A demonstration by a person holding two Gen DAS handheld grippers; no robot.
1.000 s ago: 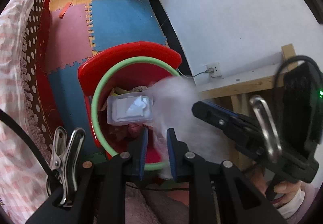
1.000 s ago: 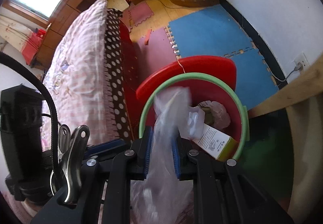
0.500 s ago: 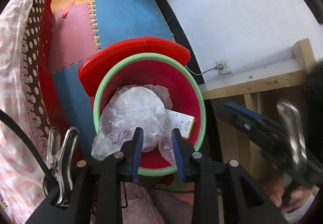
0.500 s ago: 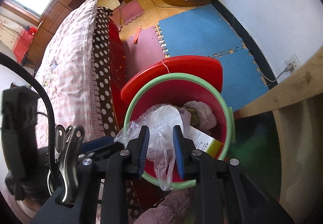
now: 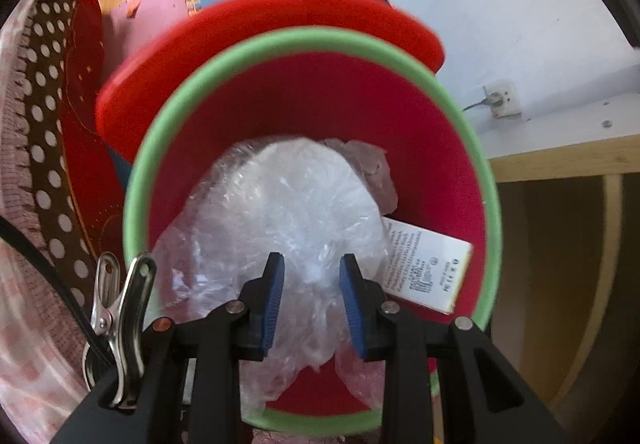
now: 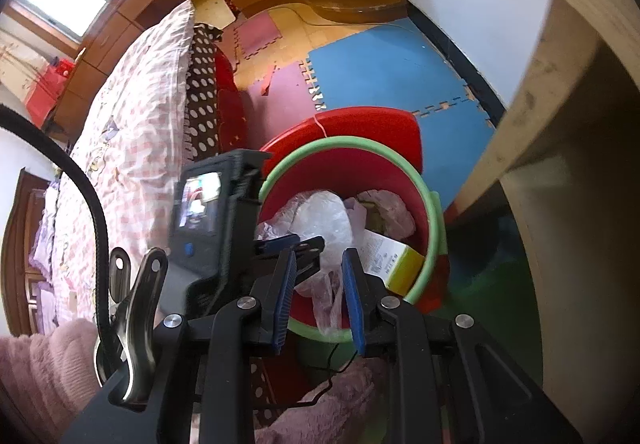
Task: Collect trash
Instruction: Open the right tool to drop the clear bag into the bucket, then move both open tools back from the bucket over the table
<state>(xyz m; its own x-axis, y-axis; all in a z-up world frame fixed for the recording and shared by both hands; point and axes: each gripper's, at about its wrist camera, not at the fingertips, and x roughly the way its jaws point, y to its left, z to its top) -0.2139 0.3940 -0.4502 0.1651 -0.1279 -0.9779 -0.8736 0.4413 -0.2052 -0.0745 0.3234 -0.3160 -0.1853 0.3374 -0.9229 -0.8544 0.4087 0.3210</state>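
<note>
my left jaws [image 5: 311, 298], apart, hang inside the bin's green rim [image 5: 136, 180]; plastic bag [image 5: 296, 212] lies loose between them.

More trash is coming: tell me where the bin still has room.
Free: the far half of the red bin, between its green rim and the plastic bag. Crowded: the near half, with the bag, the box and crumpled paper.
</note>
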